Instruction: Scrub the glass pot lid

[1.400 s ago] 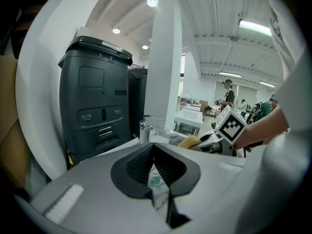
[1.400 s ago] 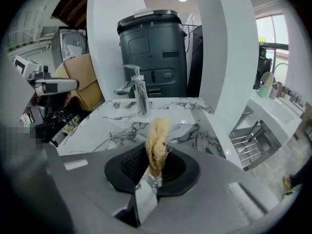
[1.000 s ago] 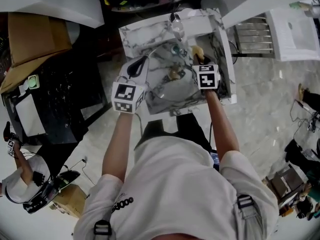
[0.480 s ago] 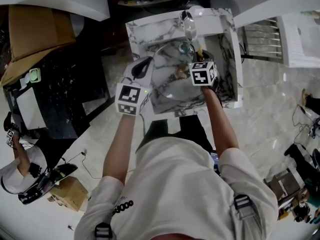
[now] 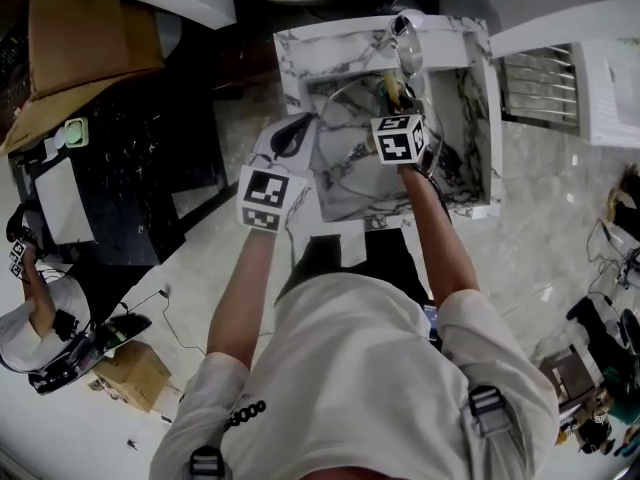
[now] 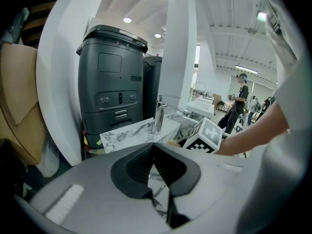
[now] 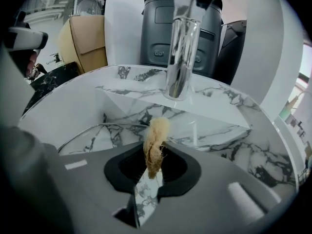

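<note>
The glass pot lid (image 5: 345, 138) is tilted inside the marble sink (image 5: 300, 53), and its metal rim (image 7: 97, 127) arcs across the right gripper view. My left gripper (image 5: 300, 126) sits at the lid's left rim. In the left gripper view the left gripper (image 6: 153, 143) has its jaws closed tip to tip, and the clear lid hardly shows there. My right gripper (image 5: 395, 103) is over the lid, below the faucet (image 5: 405, 40). The right gripper (image 7: 155, 155) is shut on a tan fibrous scrub (image 7: 155, 147) that sticks up between its jaws.
The chrome faucet (image 7: 180, 52) stands on the sink's back ledge. Black bins (image 6: 114, 82) stand behind the sink. A cardboard box (image 5: 80, 48) and a dark counter lie to the left, and a metal rack (image 5: 540, 78) to the right. A person (image 5: 40, 338) is at the lower left.
The right gripper has slid the scrub leftward across the lid, nearer the faucet. The left gripper stays at the lid's rim. The head view has shifted, so the sink now sits further right.
</note>
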`<act>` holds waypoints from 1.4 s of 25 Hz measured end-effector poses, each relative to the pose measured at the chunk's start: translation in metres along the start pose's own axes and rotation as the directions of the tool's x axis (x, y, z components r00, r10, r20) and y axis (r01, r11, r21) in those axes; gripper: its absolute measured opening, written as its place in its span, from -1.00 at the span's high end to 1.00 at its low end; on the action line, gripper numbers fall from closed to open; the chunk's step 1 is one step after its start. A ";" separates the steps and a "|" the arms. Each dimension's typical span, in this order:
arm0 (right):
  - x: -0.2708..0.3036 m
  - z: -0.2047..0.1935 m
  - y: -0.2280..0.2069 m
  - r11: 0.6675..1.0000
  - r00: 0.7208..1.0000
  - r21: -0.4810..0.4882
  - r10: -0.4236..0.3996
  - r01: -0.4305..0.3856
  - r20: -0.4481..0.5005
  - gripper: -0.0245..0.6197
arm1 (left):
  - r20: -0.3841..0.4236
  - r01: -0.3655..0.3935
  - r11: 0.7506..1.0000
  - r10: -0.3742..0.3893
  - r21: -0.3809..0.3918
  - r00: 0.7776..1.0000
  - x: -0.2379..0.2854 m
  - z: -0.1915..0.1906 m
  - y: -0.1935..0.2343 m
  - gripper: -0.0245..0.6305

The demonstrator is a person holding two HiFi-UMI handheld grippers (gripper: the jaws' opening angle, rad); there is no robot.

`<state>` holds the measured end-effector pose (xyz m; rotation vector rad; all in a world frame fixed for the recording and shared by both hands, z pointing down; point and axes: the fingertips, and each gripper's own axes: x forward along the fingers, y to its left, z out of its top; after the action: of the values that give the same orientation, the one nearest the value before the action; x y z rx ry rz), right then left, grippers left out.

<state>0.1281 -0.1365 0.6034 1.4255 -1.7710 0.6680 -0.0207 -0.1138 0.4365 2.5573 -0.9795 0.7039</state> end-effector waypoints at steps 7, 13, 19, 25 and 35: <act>0.005 0.002 0.041 0.998 0.998 -0.020 0.064 -0.064 -0.019 0.76 | -0.001 -0.018 1.000 0.018 -0.012 1.000 -0.013 -0.007 0.010 0.90; 0.005 0.007 0.072 0.983 0.990 -0.119 0.142 -0.143 -0.017 0.75 | 0.006 -0.028 0.999 0.028 -0.022 1.000 -0.020 -0.009 0.013 0.90; -0.003 0.002 0.103 0.949 0.967 -0.186 0.250 -0.254 -0.048 0.75 | 0.016 -0.025 0.999 0.025 -0.021 1.000 -0.023 -0.007 0.012 0.90; -0.016 -0.009 0.137 0.899 0.930 -0.241 0.361 -0.367 -0.068 0.77 | 0.025 -0.019 1.000 0.020 -0.018 1.000 -0.027 -0.005 0.010 0.90; -0.042 -0.039 0.165 0.791 0.851 -0.315 0.501 -0.524 -0.158 0.77 | 0.033 -0.004 1.000 0.004 0.000 0.999 -0.033 -0.004 0.010 0.90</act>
<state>-0.0182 -0.0416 0.6017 0.6678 -2.1174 0.6197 -0.0504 -0.1016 0.4230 2.5754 -0.9950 0.6650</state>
